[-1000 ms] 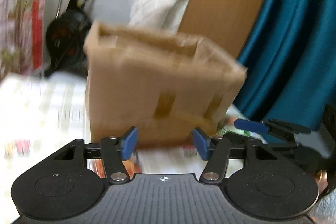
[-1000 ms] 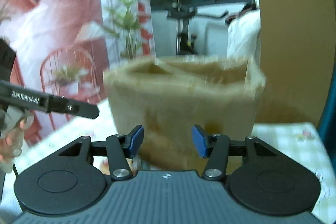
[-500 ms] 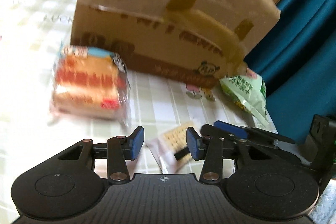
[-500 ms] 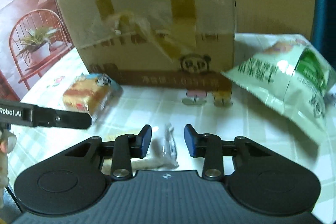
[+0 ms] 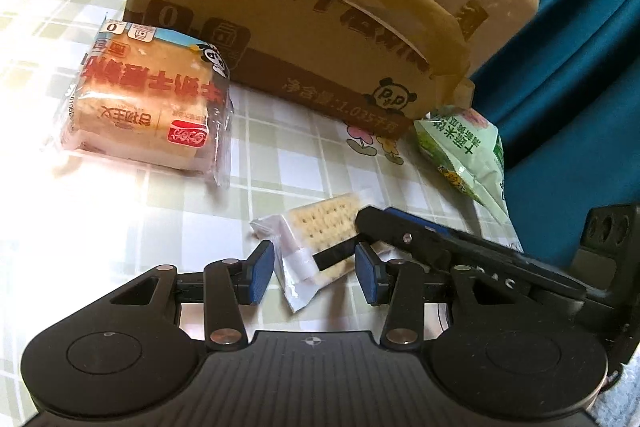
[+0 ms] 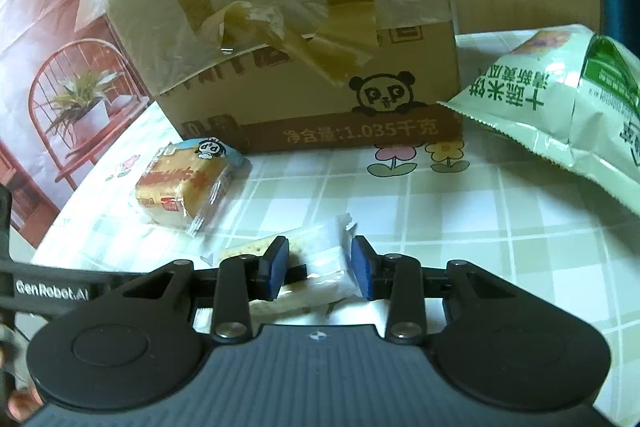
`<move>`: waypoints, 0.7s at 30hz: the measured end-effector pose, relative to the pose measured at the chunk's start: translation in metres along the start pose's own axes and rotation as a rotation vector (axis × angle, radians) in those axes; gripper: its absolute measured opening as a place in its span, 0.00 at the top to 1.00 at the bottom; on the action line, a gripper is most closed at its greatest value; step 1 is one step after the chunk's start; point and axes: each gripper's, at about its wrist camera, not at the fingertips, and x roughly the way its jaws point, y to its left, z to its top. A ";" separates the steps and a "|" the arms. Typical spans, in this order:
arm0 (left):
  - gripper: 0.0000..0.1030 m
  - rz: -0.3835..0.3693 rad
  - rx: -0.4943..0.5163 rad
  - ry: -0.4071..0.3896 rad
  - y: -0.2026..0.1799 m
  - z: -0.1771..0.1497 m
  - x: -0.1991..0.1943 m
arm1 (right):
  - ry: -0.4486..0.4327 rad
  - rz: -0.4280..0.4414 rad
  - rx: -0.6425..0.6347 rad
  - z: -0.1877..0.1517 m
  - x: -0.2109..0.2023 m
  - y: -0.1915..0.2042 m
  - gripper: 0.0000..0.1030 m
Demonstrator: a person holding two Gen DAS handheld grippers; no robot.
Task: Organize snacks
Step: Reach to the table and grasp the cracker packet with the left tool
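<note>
Checked tablecloth, cardboard box, teal curtain, both hand-held grippers released around cracker packet.

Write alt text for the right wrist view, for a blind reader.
The open right gripper straddles a clear-wrapped cracker packet on a checked tablecloth. Behind stand a taped cardboard box, a wrapped cake slice at left and a green snack bag at right.
</note>
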 end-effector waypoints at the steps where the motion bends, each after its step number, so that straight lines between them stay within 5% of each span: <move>1: 0.55 0.003 0.003 -0.002 0.000 0.000 0.000 | 0.006 0.014 0.013 0.000 0.000 0.000 0.64; 12: 0.65 0.038 0.060 -0.010 -0.002 -0.001 -0.005 | 0.005 0.025 0.016 -0.005 -0.001 0.002 0.63; 16: 0.65 0.045 0.081 -0.019 -0.005 0.001 -0.011 | -0.012 0.020 -0.002 -0.005 -0.008 0.008 0.76; 21: 0.65 0.033 0.126 -0.080 -0.013 0.011 -0.025 | -0.064 0.041 -0.001 0.005 -0.024 0.009 0.78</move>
